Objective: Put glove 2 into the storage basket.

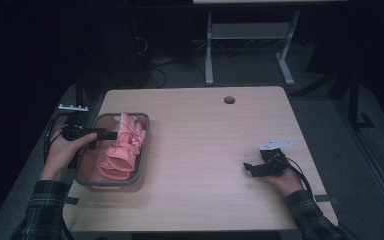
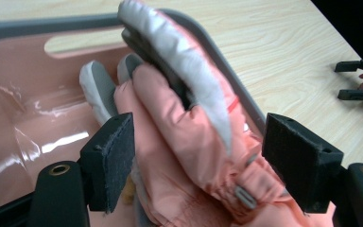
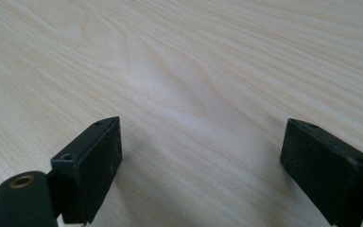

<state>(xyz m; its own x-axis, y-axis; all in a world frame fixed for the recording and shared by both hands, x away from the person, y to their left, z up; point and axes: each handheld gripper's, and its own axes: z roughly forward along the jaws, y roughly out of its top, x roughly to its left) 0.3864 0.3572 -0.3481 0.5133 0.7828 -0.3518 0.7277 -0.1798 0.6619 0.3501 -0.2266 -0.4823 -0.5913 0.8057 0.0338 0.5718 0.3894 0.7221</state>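
- While my right gripper [image 1: 250,168] rests spread on the pale wooden table [image 1: 205,150], the grey-rimmed pink plastic bin [image 1: 142,150] holds the pink padded gloves [image 1: 122,150].
- My left gripper [image 2: 196,165], jaws spread, straddles them unpinched; placing looks done, so next I'd lift clear.

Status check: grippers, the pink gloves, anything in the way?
Left gripper open around pink gloves, not pressing. Gloves in pink bin. Right gripper open, over bare table.

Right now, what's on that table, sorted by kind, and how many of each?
Pink bin: 1
Pink gloves, lying in the bin: looks like 2, though bunched together
Handheld grippers: 2, left gripper and right gripper
Total: 5
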